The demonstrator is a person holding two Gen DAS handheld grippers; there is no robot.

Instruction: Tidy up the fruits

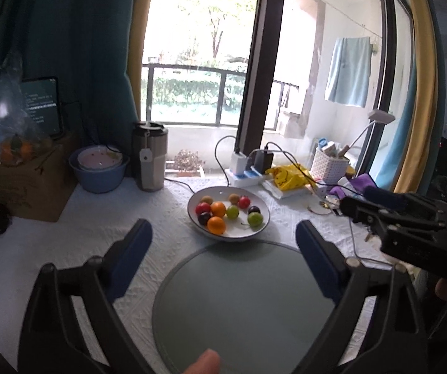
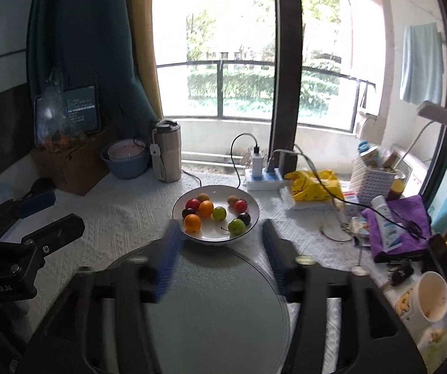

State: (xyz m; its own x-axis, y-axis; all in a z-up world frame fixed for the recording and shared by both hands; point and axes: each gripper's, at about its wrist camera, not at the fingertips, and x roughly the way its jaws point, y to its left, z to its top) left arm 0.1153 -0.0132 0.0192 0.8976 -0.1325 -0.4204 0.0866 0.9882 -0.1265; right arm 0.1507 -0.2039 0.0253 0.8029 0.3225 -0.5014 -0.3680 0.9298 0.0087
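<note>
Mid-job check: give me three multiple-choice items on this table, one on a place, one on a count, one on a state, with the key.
1. Where is the grey round plate relative to the white fruit bowl?
A. Nearer the cameras
B. Behind it, by the window
C. Stacked inside it

2. How many orange fruits are in the bowl?
A. One
B. Two
C. Four

3. What does the left tool hold?
A. A green fruit
B. The plate
C. Nothing

Key: 1 A, the plate lies in front of the bowl; 2 B, two oranges show; 3 C, its fingers are spread apart with nothing between.
</note>
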